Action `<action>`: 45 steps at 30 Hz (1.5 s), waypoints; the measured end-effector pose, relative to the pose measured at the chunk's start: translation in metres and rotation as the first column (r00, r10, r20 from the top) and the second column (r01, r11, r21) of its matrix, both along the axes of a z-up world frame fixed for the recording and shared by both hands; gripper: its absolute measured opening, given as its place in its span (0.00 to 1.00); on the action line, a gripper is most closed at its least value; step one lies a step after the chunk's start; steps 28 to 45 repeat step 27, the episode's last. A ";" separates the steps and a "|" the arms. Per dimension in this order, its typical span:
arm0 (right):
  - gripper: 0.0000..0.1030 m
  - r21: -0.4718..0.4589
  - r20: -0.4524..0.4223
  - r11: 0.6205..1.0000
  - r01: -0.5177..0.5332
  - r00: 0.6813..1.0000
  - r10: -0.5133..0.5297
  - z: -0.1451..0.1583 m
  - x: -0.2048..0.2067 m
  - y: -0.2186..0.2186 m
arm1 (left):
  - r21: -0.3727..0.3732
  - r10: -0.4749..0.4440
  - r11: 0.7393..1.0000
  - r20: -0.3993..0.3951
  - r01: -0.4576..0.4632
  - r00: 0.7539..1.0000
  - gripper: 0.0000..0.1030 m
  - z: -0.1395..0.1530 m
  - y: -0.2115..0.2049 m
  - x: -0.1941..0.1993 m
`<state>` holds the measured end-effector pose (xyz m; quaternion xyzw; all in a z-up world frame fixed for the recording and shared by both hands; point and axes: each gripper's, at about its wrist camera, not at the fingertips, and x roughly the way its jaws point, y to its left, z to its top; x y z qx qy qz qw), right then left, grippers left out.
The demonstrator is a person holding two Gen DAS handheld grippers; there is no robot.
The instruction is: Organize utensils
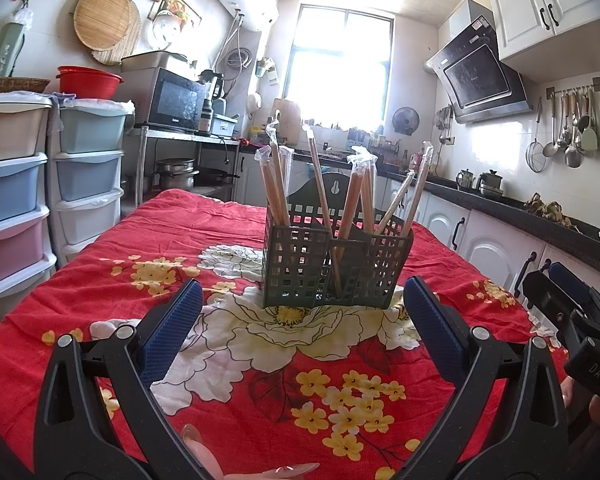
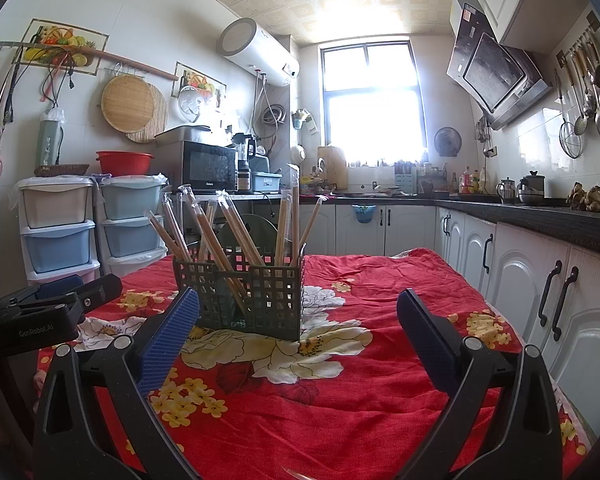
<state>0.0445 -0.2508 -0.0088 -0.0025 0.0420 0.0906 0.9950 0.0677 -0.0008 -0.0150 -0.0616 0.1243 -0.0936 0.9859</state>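
A dark green lattice utensil basket (image 1: 300,268) stands upright on the red floral tablecloth (image 1: 220,232). Several plastic-wrapped wooden chopsticks (image 1: 278,188) lean in its compartments. My left gripper (image 1: 302,304) is open and empty, just in front of the basket, low over the cloth. In the right wrist view the basket (image 2: 272,300) and the chopsticks (image 2: 236,228) sit ahead and to the left. My right gripper (image 2: 298,312) is open and empty, in front of the basket's right side. Each gripper shows at the edge of the other's view, the right one (image 1: 572,308) and the left one (image 2: 48,304).
Pastel plastic drawer towers (image 1: 24,184) stand left of the table. White cabinets under a dark counter (image 2: 540,216) run close along the right. A microwave (image 1: 172,100) and pots sit at the far left. Ladles hang on the right wall (image 1: 568,136).
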 end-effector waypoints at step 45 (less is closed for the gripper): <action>0.94 -0.149 -0.496 0.981 0.127 0.848 -0.185 -0.001 0.115 -0.049 | 0.033 0.179 0.983 -0.379 -0.180 0.908 0.90 0.011 0.092 0.077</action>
